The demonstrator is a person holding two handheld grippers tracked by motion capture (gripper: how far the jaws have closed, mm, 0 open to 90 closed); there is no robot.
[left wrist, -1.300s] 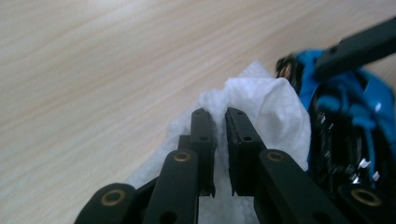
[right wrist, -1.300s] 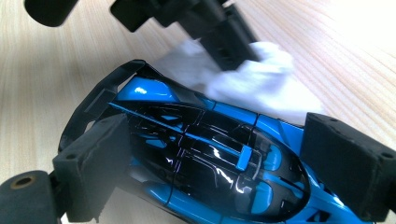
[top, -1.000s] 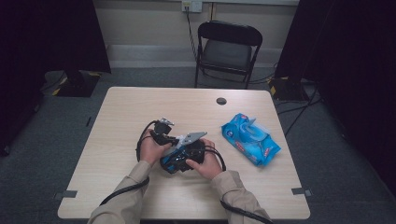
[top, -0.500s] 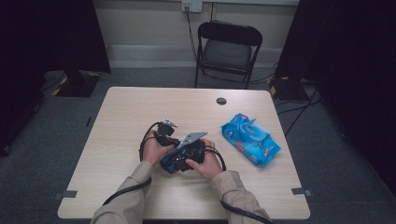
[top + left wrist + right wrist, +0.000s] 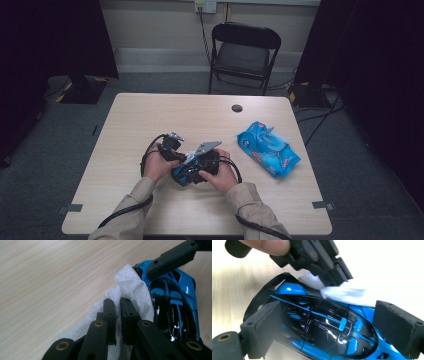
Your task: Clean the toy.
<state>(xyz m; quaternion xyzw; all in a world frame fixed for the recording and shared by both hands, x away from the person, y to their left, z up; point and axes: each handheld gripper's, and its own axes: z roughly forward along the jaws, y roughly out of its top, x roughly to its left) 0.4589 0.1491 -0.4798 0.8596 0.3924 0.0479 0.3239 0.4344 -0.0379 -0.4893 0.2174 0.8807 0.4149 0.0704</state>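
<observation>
Right gripper view puts the blue and black toy car [image 5: 322, 332] squarely between my right gripper's [image 5: 337, 327] two padded jaws, one pad against each side of its body, so I have it clamped and held just above the tabletop [image 5: 229, 292]. Lying on the car's upper edge, on the far side from this camera, is a white wipe [image 5: 344, 291], and my left gripper [image 5: 325, 272] comes down onto it from above. In the left gripper view that gripper's [image 5: 117, 305] jaws are pressed nearly together, pinching a fold of the wipe [image 5: 130, 287], with the car [image 5: 172, 305] touching the wipe just to its right. From the high view, both grippers meet near the tabletop's [image 5: 150, 115] middle, and a blue wipes pack [image 5: 267, 148] lies well off to the right of my right gripper [image 5: 197, 167].
</observation>
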